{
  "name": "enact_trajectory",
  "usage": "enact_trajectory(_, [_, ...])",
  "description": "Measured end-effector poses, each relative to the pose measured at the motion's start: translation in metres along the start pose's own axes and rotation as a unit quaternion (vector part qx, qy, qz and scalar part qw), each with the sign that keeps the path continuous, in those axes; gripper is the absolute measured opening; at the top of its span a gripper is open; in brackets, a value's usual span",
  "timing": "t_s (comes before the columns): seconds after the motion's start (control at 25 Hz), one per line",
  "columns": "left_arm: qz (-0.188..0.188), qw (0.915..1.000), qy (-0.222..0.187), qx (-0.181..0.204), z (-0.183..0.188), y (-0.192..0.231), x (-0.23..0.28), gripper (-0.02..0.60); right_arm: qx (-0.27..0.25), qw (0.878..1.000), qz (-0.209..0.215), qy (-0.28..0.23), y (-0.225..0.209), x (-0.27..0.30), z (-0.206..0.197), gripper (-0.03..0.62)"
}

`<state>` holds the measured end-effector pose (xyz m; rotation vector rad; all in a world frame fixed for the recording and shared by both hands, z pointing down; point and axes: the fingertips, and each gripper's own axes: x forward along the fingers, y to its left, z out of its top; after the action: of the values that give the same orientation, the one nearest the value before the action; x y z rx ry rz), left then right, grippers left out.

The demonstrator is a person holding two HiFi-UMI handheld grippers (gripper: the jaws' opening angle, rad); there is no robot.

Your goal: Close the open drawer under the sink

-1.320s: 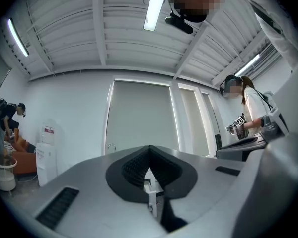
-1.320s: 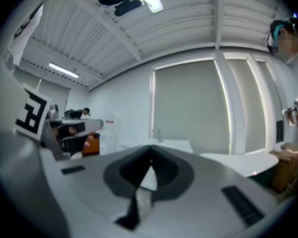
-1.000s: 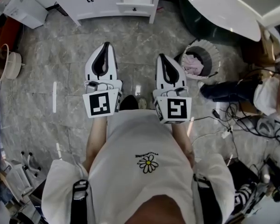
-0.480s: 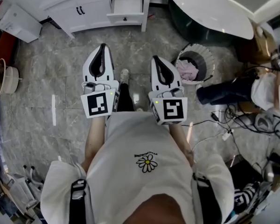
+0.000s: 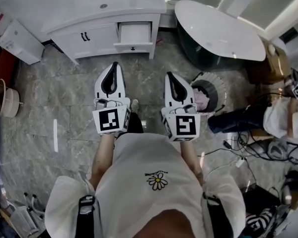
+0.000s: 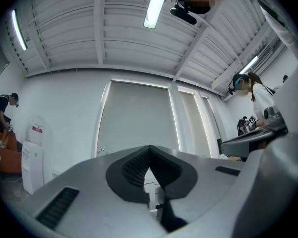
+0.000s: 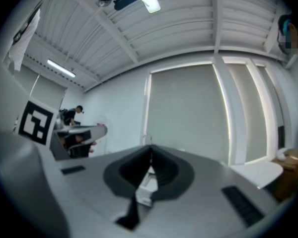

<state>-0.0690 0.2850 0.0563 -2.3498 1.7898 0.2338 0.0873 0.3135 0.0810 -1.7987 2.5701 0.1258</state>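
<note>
Marble-look floor (image 5: 54,83) filled most of the head view. A white bathtub (image 5: 218,26) sat upper right. The white sink cabinet (image 5: 84,33) stood at top centre, just left of the tub.

The drawer (image 5: 134,32) was in the cabinet's right section, under the countertop. It was pulled out towards the person and looked empty and white inside. Task not started: nothing was touching the drawer.

A waste bin (image 5: 211,90) with pinkish stuff in it stood just right of the right gripper.

The left gripper (image 5: 114,64) was clenched, tips meeting with nothing between them. The right gripper (image 5: 167,75) was the same, tips together and empty. Both were held out in front of the person, pointing at the cabinet and well short of it. The drawer lay ahead between their two lines, nearer the left one.

Smallest item was the small dark knob (image 5: 133,48), centred on the drawer front.

Handling, my read:
- It's a rigid painted panel on runners and looks empty, so it should be light with low push force.
- No grasp is needed. Use the closed tips as a blunt pusher.
- Contact the flat front next to the knob, near centre. An off-centre push could rack it on the runners.
- The painted face is probably slick, so keep the push square or the tips could skid.
- Ease off at the end to avoid a slam.
</note>
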Motion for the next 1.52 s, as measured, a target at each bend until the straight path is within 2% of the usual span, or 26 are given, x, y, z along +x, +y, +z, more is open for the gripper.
enact_trajectory(0.12, [-0.010,0.9998,-0.006,-0.013,-0.006,0.015,0.025,0.021,0.004,0.999,-0.041,-0.006,-0.013,0.025,0.002,0.029])
enact_trajectory(0.2, [-0.020,0.9996,-0.010,-0.017,-0.008,0.021,0.042,0.021,0.010,0.999,-0.053,-0.005,-0.021,0.044,0.001,0.029])
enact_trajectory(0.36, [-0.039,0.9990,-0.003,-0.024,-0.018,0.030,0.081,0.021,0.036,0.999,-0.033,-0.014,-0.024,0.088,0.005,0.029])
enact_trajectory(0.48, [-0.046,0.9981,0.001,-0.040,-0.023,0.043,0.117,0.021,0.026,0.999,-0.030,-0.003,-0.018,0.130,0.006,0.029])
enact_trajectory(0.6, [-0.055,0.9976,0.008,-0.041,-0.032,0.061,0.149,0.021,0.015,0.999,-0.029,0.007,-0.014,0.171,0.003,0.029])
enact_trajectory(0.84, [-0.052,0.9980,0.007,-0.035,-0.052,0.115,0.203,0.021,-0.011,0.998,-0.055,0.029,-0.027,0.232,-0.011,0.029])
enact_trajectory(1.0, [-0.023,0.9989,0.013,-0.040,-0.065,0.152,0.223,0.021,-0.008,0.998,-0.059,0.034,-0.030,0.256,-0.017,0.029])
enact_trajectory(1.16, [-0.015,0.9987,0.027,-0.040,-0.074,0.153,0.232,0.021,-0.013,0.998,-0.052,0.043,-0.035,0.269,-0.019,0.029])
enact_trajectory(1.52, [-0.012,0.9987,0.038,-0.032,-0.078,0.136,0.251,0.021,-0.010,0.999,-0.043,0.026,-0.055,0.290,-0.010,0.029])
